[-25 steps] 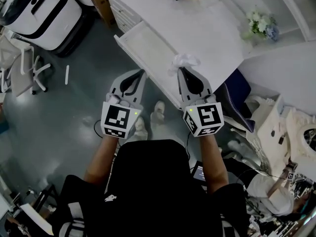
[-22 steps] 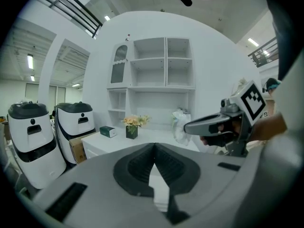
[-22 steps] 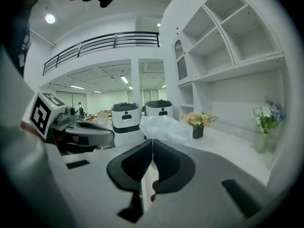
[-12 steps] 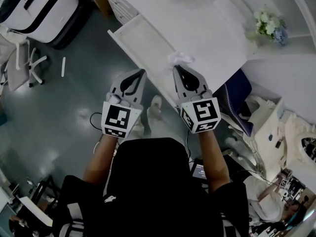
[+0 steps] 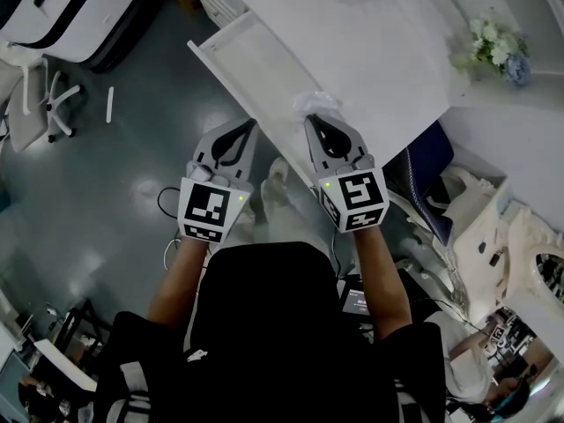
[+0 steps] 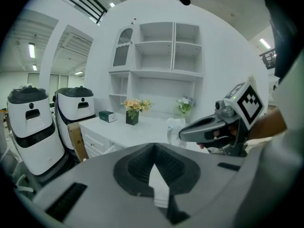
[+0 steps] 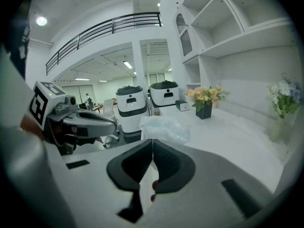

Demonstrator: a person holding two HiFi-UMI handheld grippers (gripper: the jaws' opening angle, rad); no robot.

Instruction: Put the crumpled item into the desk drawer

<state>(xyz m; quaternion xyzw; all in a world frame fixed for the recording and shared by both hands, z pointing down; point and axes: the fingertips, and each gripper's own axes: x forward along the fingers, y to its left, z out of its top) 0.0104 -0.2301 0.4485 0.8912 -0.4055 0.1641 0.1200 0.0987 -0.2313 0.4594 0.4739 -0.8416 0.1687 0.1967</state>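
Observation:
The crumpled item (image 5: pixel 315 102) is a wad of thin whitish plastic, pinched at the tips of my right gripper (image 5: pixel 309 120), which is shut on it. It hangs over the right side of the open white desk drawer (image 5: pixel 251 64), close to the desk's front edge. In the right gripper view the crumpled item (image 7: pixel 164 127) bulges just beyond the closed jaws of my right gripper (image 7: pixel 152 140). My left gripper (image 5: pixel 253 125) is shut and holds nothing, level with the right one, over the floor by the drawer's near side. The left gripper view shows the right gripper (image 6: pixel 213 127) with the wad (image 6: pixel 174 127).
The white desk (image 5: pixel 379 33) carries a flower vase (image 5: pixel 495 44), a dark vase of orange flowers (image 7: pixel 205 99) and a small green box (image 7: pixel 182 105). White shelves (image 6: pixel 156 56) rise behind. Two white machines (image 6: pixel 28 127) and a chair (image 5: pixel 35 95) stand on the floor to the left.
Both grippers have sunk and come closer to the open drawer, the right still pinching the crumpled item. The jaws of both stay as they were.

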